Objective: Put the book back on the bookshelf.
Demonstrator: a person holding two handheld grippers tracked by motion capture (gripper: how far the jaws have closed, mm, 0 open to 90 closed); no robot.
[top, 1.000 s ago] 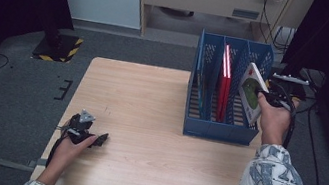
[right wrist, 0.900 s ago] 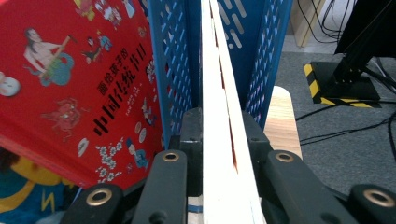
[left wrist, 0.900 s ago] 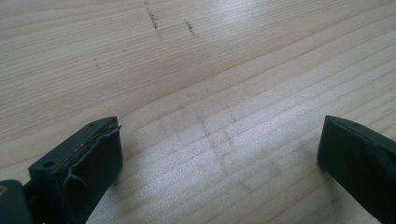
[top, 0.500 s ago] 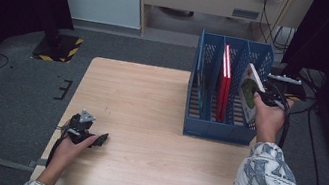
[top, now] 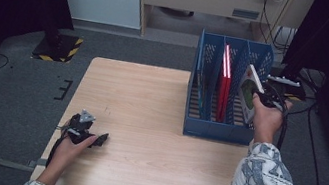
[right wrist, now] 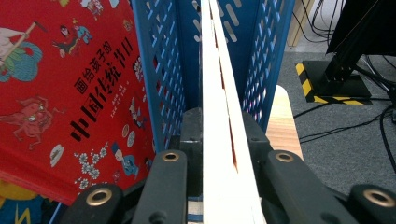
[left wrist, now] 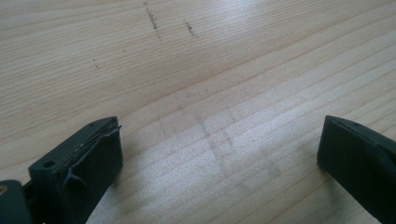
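Your right gripper [top: 259, 94] has eased the pinched white-covered book [top: 249, 89] nearer the blue rack [top: 217, 129], its last slot still unfilled.

Jaws press its edge; a red book [top: 225, 82] stands filed. Your left gripper [top: 94, 139] rests spread on the pale wood table [top: 148, 115]; grey carpet [top: 9, 97] surrounds.

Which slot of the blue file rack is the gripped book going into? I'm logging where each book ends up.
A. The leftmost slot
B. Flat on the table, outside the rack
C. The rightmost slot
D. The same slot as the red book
C: the right gripper holds the book tilted over the rightmost slot of the blue rack, right of the red book.
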